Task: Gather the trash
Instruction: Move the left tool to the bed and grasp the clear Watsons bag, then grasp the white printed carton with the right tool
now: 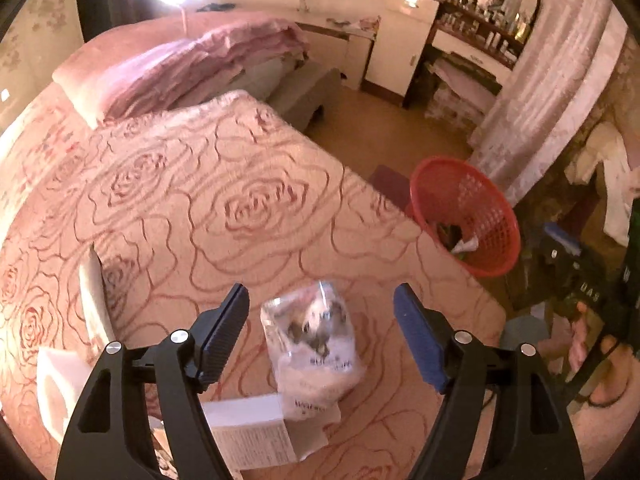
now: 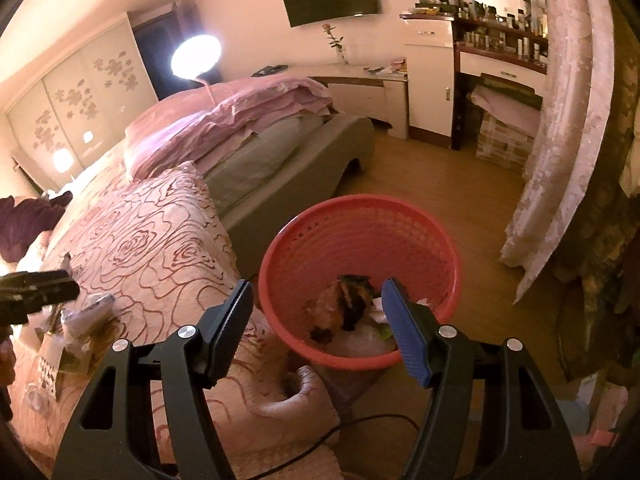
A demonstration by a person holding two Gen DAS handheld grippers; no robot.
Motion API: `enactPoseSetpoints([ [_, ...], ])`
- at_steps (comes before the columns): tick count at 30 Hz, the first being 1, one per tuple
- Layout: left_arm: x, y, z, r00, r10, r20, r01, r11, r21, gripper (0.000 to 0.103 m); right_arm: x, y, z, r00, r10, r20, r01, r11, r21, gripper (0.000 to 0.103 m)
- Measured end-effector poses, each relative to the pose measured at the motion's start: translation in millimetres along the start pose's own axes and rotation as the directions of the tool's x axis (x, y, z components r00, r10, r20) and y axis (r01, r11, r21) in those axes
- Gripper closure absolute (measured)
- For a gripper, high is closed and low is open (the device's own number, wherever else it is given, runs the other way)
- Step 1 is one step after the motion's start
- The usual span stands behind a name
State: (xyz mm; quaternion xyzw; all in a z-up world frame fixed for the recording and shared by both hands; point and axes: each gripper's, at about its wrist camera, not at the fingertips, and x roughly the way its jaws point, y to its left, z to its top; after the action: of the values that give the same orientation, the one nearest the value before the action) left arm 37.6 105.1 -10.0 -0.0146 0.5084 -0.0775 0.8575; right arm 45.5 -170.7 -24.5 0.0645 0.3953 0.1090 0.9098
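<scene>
On the rose-patterned bedspread lies a clear plastic bag with dark scraps inside. My left gripper hovers over it, open, with the bag between the fingers but untouched by the pads. A white printed box rests just under the bag. The red mesh basket stands on the floor off the bed's corner. My right gripper is open and empty above that basket, which holds orange-and-black trash and some white paper.
More white packaging lies at the bed's left side. Folded pink bedding is piled further back. A black cable runs across the wooden floor near the basket. A curtain hangs to the right.
</scene>
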Motion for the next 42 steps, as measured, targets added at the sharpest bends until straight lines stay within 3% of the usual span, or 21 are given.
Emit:
enactPoseSetpoints([
  [9, 22.9, -1.7, -17.7, 0.998, -0.020, -0.064, 0.019, 1.000, -0.016, 0.033, 0.7, 6.1, -1.5, 1.000, 0.011, -0.006, -0.011, 1.000, -0.010, 0.038],
  [10, 23.9, -1.4, -17.5, 0.998, -0.021, -0.062, 0.020, 1.000, -0.021, 0.037, 1.2, 5.9, -1.7, 1.000, 0.011, -0.008, -0.011, 1.000, -0.009, 0.038],
  [12, 26.2, 0.8, -17.2, 0.997, -0.031, -0.064, 0.029, 0.999, -0.037, 0.060, 2.6, 6.9, -2.4, 1.000, 0.011, -0.012, -0.011, 1.000, -0.010, 0.038],
  [15, 26.4, 4.1, -17.6, 0.997, -0.050, -0.056, 0.047, 0.998, -0.053, 0.065, 2.9, 7.1, -3.6, 1.000, 0.012, -0.014, -0.012, 1.000, -0.010, 0.038],
  [25, 5.7, 14.5, -14.9, 0.998, -0.055, 0.016, 0.056, 0.994, -0.093, 0.070, 4.4, 23.4, -8.5, 0.999, 0.050, -0.021, -0.051, 0.997, -0.053, 0.038],
  [29, -13.4, 22.8, -12.8, 0.998, 0.000, 0.067, 0.006, 0.995, -0.099, 0.070, 7.3, 45.6, -13.2, 0.994, 0.098, -0.040, -0.102, 0.988, -0.114, 0.038],
  [37, -41.3, 58.2, -17.9, 0.991, 0.047, 0.124, -0.025, 0.985, -0.170, 0.070, 5.7, 113.0, -24.6, 0.970, 0.225, -0.093, -0.242, 0.925, -0.291, 0.038],
  [42, -50.2, 80.4, -22.0, 0.988, 0.063, 0.138, -0.033, 0.976, -0.214, 0.069, -1.0, 153.9, -28.8, 0.943, 0.305, -0.131, -0.331, 0.857, -0.394, 0.038],
])
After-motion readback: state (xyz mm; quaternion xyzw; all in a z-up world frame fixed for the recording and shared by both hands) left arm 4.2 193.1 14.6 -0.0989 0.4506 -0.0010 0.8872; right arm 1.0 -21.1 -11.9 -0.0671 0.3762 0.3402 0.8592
